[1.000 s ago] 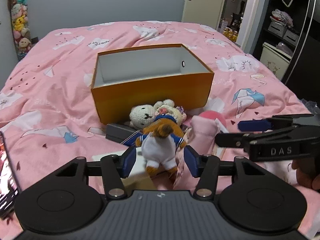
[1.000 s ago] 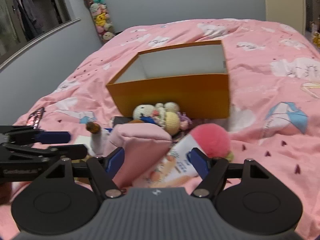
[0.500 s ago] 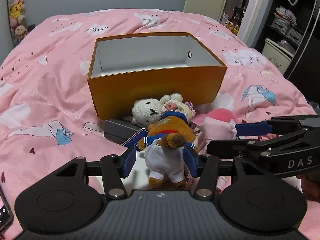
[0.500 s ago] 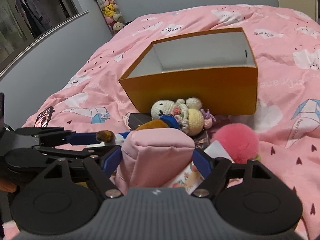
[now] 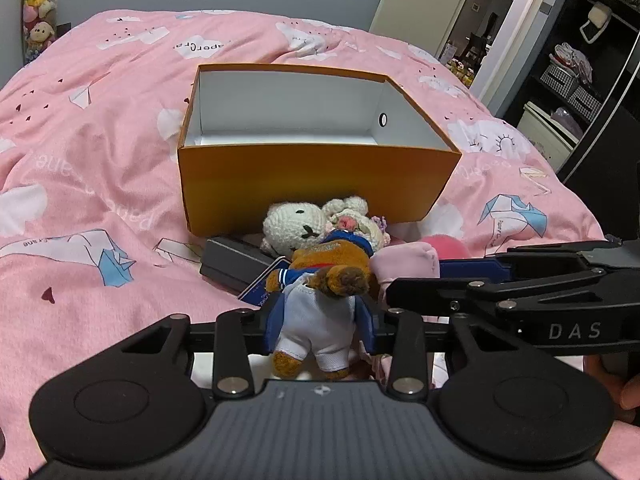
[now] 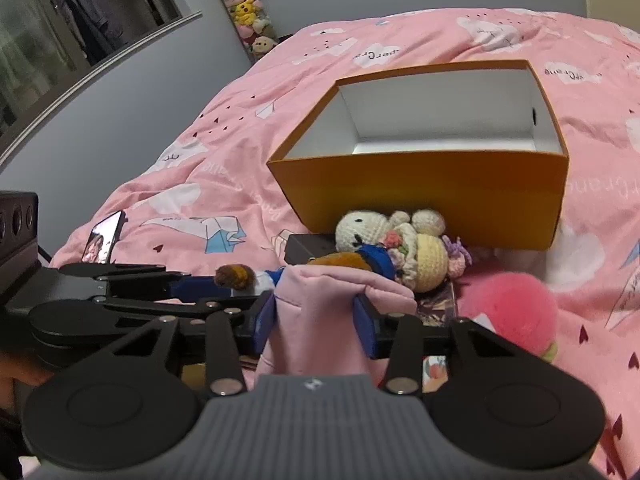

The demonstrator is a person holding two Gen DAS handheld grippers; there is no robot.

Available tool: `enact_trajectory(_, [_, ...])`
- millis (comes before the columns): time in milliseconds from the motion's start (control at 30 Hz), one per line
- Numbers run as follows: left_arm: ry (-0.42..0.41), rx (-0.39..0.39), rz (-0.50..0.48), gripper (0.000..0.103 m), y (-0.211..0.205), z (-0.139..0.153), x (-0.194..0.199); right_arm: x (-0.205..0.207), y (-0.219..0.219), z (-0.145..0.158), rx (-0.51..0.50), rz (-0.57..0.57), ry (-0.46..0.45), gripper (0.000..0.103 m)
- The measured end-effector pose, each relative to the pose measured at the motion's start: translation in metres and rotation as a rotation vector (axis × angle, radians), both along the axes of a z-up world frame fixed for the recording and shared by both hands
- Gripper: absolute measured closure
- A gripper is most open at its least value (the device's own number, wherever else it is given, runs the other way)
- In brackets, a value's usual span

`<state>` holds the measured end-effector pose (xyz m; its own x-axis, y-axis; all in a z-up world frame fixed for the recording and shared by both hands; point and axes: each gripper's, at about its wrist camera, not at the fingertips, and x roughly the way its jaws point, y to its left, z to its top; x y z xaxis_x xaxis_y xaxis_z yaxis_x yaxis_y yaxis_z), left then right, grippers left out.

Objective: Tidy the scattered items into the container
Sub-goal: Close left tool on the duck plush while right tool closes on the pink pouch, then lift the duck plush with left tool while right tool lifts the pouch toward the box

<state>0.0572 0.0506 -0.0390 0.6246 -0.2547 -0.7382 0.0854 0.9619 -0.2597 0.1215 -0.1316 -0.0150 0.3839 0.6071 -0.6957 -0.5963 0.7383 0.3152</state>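
Note:
An open orange box [image 5: 312, 176] with a white inside stands on the pink bed; it also shows in the right wrist view [image 6: 432, 188]. My left gripper [image 5: 320, 326] is shut on a brown plush in white and blue clothes [image 5: 320, 312], held above the bed in front of the box. My right gripper [image 6: 316, 320] is shut on a pink fabric pouch [image 6: 316, 312], right beside the left one. A white crocheted bunny [image 5: 294, 226] and a crocheted doll [image 6: 420, 252] lie against the box's front wall.
A dark flat case [image 5: 232, 260] lies under the toys. A pink fluffy ball [image 6: 512, 312] lies to the right. A phone [image 6: 102, 238] lies on the bed at left. The bedspread [image 5: 100, 184] surrounds the box. Shelves [image 5: 572, 80] stand at far right.
Both grippers have risen and moved toward the box with the plush and the pouch in them. The box now sits closer and its inside shows more.

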Motion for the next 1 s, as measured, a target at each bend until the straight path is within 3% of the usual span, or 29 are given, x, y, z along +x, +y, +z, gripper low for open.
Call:
enact_trajectory(200, [-0.021,-0.02,0.04,0.061,0.008,0.008,-0.001,0.006,-0.002,0.01,0.029,0.028,-0.006,0.071])
enact_trajectory(600, [-0.144,-0.047,0.161,0.062,0.032,0.04,0.005,0.032,0.005,0.051,0.152,0.079,-0.082,0.074])
enact_trajectory(900, [-0.069,-0.05,0.21,0.062,0.044,0.008,0.011,0.06,0.008,0.014,0.098,0.02,0.014,0.078])
enact_trajectory(1000, [-0.046,-0.056,0.196,0.06,0.045,0.002,0.01,0.066,0.0,0.001,0.072,-0.015,0.043,0.074])
